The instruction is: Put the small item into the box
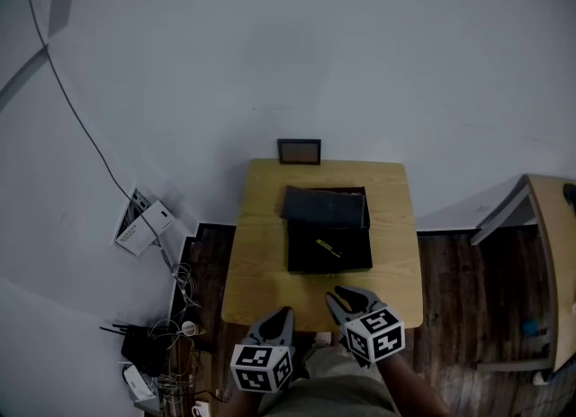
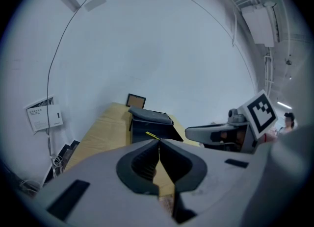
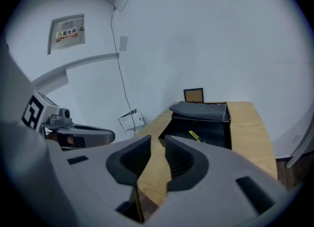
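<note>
A black open box (image 1: 292, 258) lies on the wooden table (image 1: 261, 271), with its dark lid (image 1: 324, 205) resting over the far half. Inside it lies a small yellow item (image 1: 328, 248), which also shows in the left gripper view (image 2: 152, 136) and the right gripper view (image 3: 194, 136). Both grippers hover over the table's near edge, short of the box. My left gripper (image 1: 282, 314) has its jaws pressed together with nothing between them (image 2: 158, 142). A narrow gap shows between the jaws of my right gripper (image 1: 346, 295), and nothing sits in it (image 3: 158, 140).
A small dark framed panel (image 1: 299, 150) stands at the table's far edge against the white wall. Cables and devices (image 1: 153, 343) clutter the floor on the left, under a white wall box (image 1: 142, 226). Wooden furniture (image 1: 549, 262) stands at the right.
</note>
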